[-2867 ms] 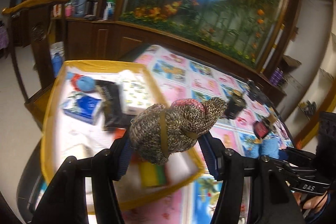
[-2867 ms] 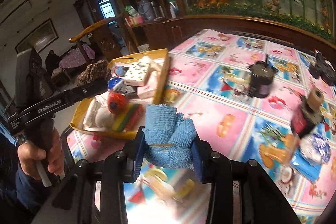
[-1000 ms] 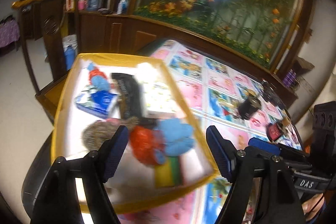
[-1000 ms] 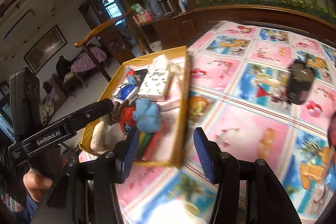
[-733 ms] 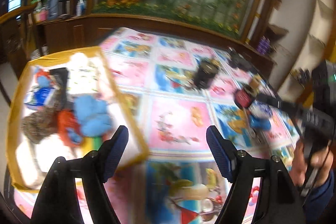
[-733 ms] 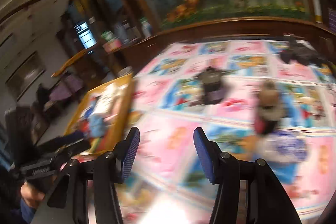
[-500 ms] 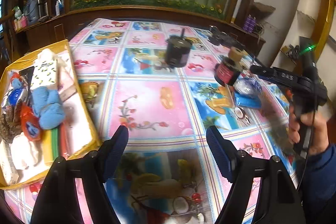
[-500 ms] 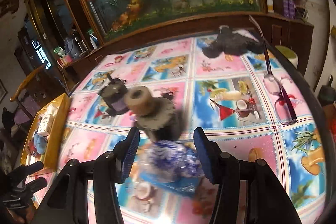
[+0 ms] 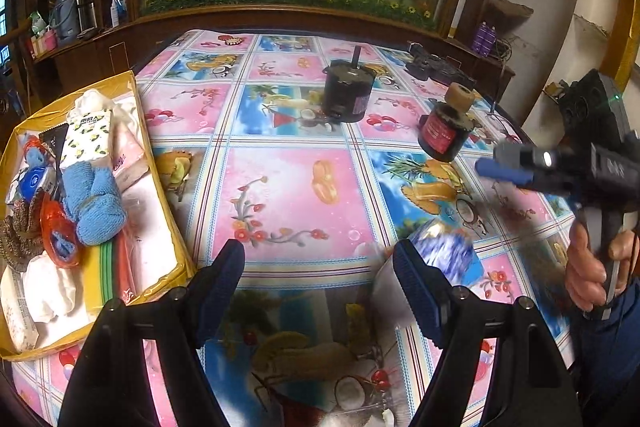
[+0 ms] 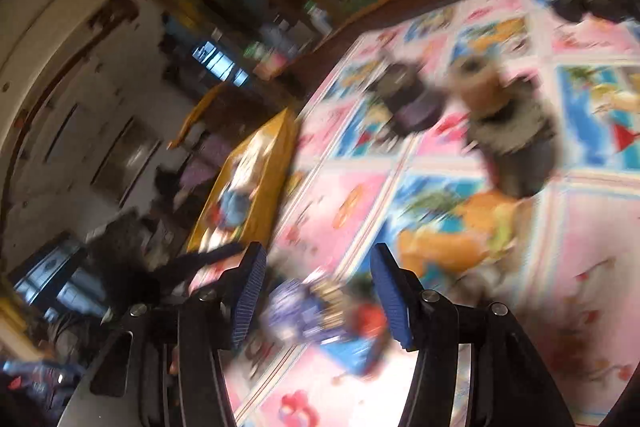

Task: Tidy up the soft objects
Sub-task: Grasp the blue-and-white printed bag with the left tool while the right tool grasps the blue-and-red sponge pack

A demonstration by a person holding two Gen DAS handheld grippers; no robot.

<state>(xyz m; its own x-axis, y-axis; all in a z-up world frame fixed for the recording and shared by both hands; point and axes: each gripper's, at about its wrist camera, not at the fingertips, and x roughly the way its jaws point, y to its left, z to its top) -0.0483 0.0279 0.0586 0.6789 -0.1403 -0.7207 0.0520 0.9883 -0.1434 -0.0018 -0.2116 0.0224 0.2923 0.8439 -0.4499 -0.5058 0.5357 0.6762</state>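
Left gripper (image 9: 318, 277): jaws wide apart, nothing between the pads; it hangs over the patterned tablecloth (image 9: 296, 195) near the table's front edge. Just beside its right-hand finger lies a blue-and-white crinkly packet (image 9: 444, 251), partly hidden by that finger and blurred.

Right gripper (image 10: 318, 295): jaws parted and opening. The same blue packet (image 10: 304, 307) appears in the gap between the fingers, lower down on the cloth; picture too smeared to tell whether a pad touches it. In the left wrist view this gripper (image 9: 504, 171) comes in from the right, held by a hand (image 9: 592, 267), with blue pads above the cloth.

Left of the table: a yellow tray (image 9: 160, 187) holding the soft things. A blue towel roll (image 9: 94, 203) lies across the middle, a brown knitted piece (image 9: 18, 231) at the left rim, a red net pouch (image 9: 60, 231) between them, and a tissue pack (image 9: 86, 139) behind the roll.

Further back, well apart from the tray: a black round tin (image 9: 346, 95) and a dark jar with red label (image 9: 444, 135).
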